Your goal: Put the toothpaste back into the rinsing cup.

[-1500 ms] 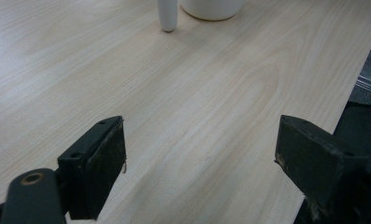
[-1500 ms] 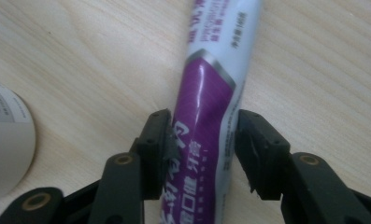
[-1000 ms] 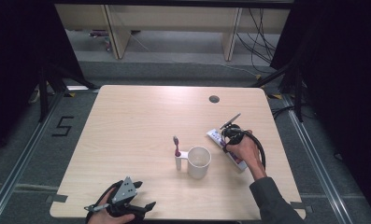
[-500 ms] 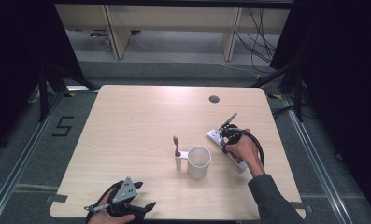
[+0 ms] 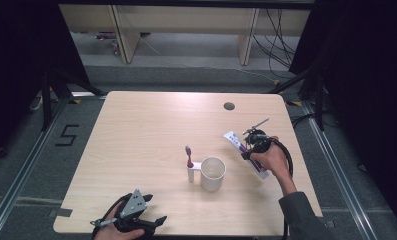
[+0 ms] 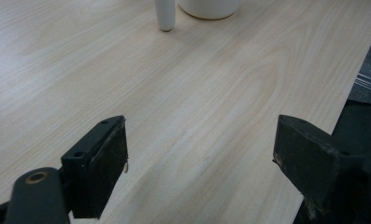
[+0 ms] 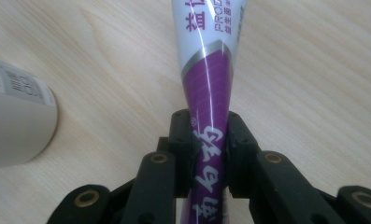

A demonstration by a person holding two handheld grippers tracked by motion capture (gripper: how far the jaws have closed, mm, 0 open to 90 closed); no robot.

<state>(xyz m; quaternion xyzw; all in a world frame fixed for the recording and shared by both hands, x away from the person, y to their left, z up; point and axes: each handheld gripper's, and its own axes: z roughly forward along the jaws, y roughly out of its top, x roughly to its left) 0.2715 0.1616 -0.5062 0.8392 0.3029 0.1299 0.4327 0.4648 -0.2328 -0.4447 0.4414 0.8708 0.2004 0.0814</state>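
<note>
R fingers (image 7: 209, 154) are clamped on the purple end of the toothpaste tube (image 7: 210, 70); its long axis runs straight out from them, white end away, along the tabletop (image 7: 314, 70). In the high view the tube (image 5: 236, 140) sits at the R side w/ the R gripper (image 5: 251, 145) on it. The white cup (image 5: 213, 173) is just to its left and nearer the person, toothbrush (image 5: 189, 162) standing beside the cup. L gripper (image 5: 131, 220) rests at the near edge, fingers (image 6: 99, 163) apart w/ nothing btwn them, farther from the cup. Likely the tube needs to swing left toward the cup.
</note>
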